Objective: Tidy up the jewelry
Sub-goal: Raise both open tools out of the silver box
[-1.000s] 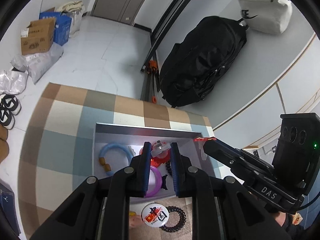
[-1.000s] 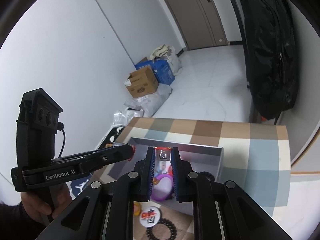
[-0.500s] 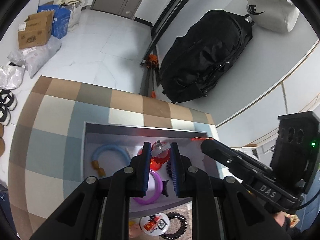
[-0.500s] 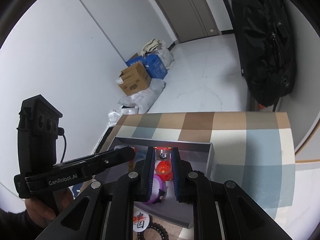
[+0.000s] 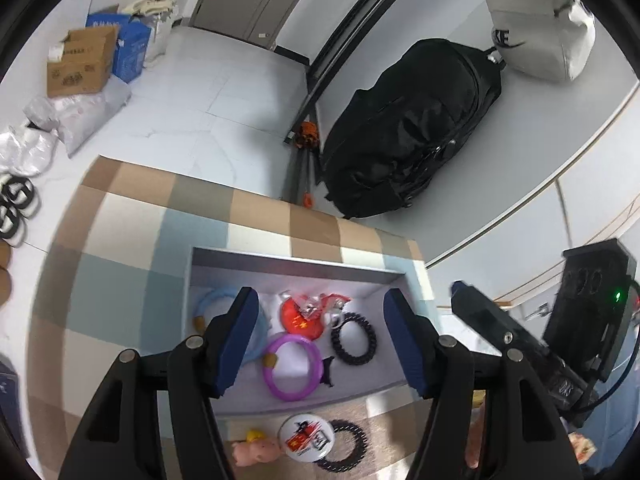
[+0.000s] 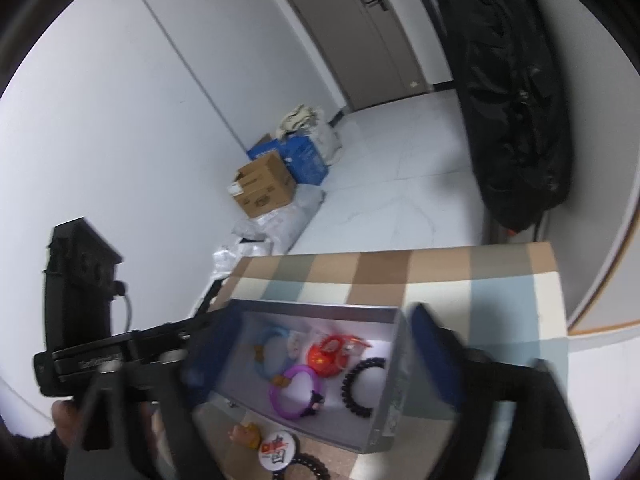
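A grey open box (image 5: 296, 268) sits on a checked cloth. Inside lie a blue ring (image 5: 218, 300), a red badge with a small clear-bagged piece on it (image 5: 308, 314), a purple ring (image 5: 294, 366) and a black coil band (image 5: 354, 338). My left gripper (image 5: 320, 340) is open and empty above the box. My right gripper (image 6: 320, 356) is open and empty above the same box (image 6: 384, 412). In front of the box lie a white badge (image 5: 306, 438), a second black coil band (image 5: 346, 446) and a small pink-and-yellow figure (image 5: 256, 450).
The checked cloth (image 5: 120, 248) covers the table. The right gripper's body (image 5: 520, 348) sits at the box's right. On the floor beyond stand a black bag (image 5: 408, 128), cardboard boxes (image 5: 80, 60) and a folded tripod (image 5: 304, 160).
Both grippers have opened from shut. The clear-bagged piece held over the box now lies on the red badge inside it. The right view has blurred with motion.
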`<state>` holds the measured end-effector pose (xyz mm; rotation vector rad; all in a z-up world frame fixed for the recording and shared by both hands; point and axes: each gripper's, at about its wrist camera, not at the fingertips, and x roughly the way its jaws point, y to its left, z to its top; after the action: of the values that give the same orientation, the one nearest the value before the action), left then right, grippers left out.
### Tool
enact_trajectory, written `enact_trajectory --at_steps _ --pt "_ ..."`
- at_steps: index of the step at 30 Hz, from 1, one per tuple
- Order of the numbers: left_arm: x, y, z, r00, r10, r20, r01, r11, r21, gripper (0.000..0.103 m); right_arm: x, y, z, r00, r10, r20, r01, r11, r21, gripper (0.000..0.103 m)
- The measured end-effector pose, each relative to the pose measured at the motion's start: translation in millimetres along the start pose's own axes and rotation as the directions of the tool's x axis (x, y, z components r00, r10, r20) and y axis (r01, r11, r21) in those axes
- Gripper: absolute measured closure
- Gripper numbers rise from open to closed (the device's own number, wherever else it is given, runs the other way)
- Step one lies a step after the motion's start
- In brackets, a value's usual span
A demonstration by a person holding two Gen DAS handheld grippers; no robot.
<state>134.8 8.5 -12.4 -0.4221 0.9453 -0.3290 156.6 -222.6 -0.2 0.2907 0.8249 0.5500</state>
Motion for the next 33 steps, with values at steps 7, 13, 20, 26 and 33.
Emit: enact_trajectory --at_steps 7,13,20,26,33 --pt "-16 -7 -8 0.996 0.086 0.037 -0.088 0.995 0.052 0.043 -11 -3 -4 0.998 -0.069 0.012 0.069 0.998 0.007 0.000" --pt "-28 -10 -22 0.993 0.100 0.061 -0.105 0.992 0.072 0.041 -28 1 -10 0.995 -0.094 0.029 0.094 0.995 -0.010 0.000" --pt "-40 -4 -37 0.992 0.097 0.084 -0.102 0.993 0.064 0.027 -40 6 -25 0.991 -0.130 0.024 0.130 0.991 -0.031 0.000" --pt "-48 -1 -52 0.986 0.122 0.110 -0.130 0.990 0.064 0.018 -47 13 -38 0.984 -0.175 0.019 0.176 0.979 -0.101 0.000" --pt "-54 6 -67 0.979 0.162 0.123 -0.171 0.983 0.066 0.018 -47 34 -58 0.982 -0.186 -0.041 0.174 0.962 -0.209 0.000"
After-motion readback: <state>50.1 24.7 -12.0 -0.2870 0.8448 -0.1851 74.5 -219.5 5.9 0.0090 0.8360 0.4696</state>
